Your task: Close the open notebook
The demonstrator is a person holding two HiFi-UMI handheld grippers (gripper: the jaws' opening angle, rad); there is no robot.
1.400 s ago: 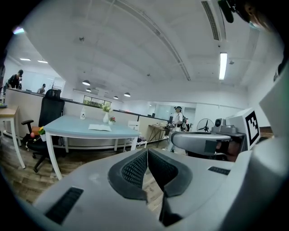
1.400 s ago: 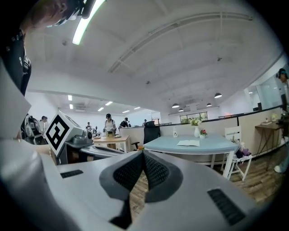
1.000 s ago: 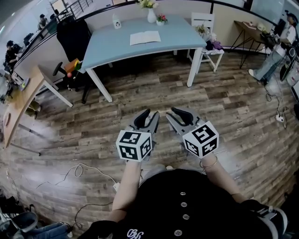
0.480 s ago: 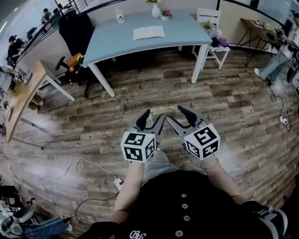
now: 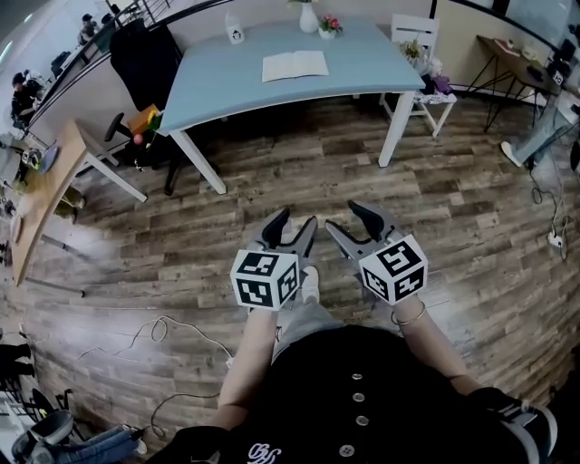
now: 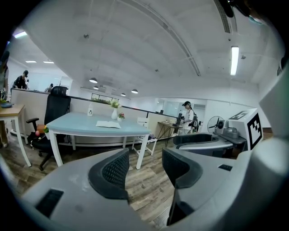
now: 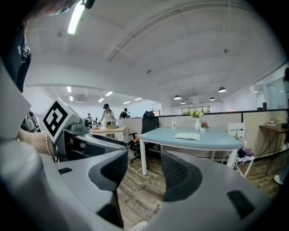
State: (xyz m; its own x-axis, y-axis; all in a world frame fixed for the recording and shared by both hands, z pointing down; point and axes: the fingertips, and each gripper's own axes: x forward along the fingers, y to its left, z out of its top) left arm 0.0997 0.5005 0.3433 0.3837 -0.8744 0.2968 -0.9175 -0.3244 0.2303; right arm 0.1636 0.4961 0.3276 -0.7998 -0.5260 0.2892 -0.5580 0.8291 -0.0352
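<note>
Smooth, light blue tabletop [image 5: 227, 86] with a curved front edge, on white legs, above a floor [image 5: 208, 208] of worn brown-grey wood planks. Toward its far side, the notebook [image 5: 295, 65]: open, lying flat, two pale pages spread either side of the spine, nothing resting on it. Well apart from both tools, far ahead of them across bare floor. Visible in both gripper views as a thin white sheet on the blue surface, beyond the jaws.

On the left tool [image 5: 294, 220], grey moulded shells with black ribbed pads; jaws just opened and standing wide, with only floor planks between them. On the right tool [image 5: 346, 219], the same build; jaws likewise spread, with nothing between them but distant floor. Side by side, both aimed toward the tabletop, each with a black-and-white marker cube [image 5: 264, 279] at the back.

Behind the notebook, a rounded white vase [image 5: 309, 18] holding pale flowers, and just beside it a small pot [image 5: 330, 25] with pink blooms. Left of the tabletop, a black high-backed office chair [image 5: 140, 63]. Right of it, a white chair [image 5: 419, 45] with small colourful things on the seat.
</note>
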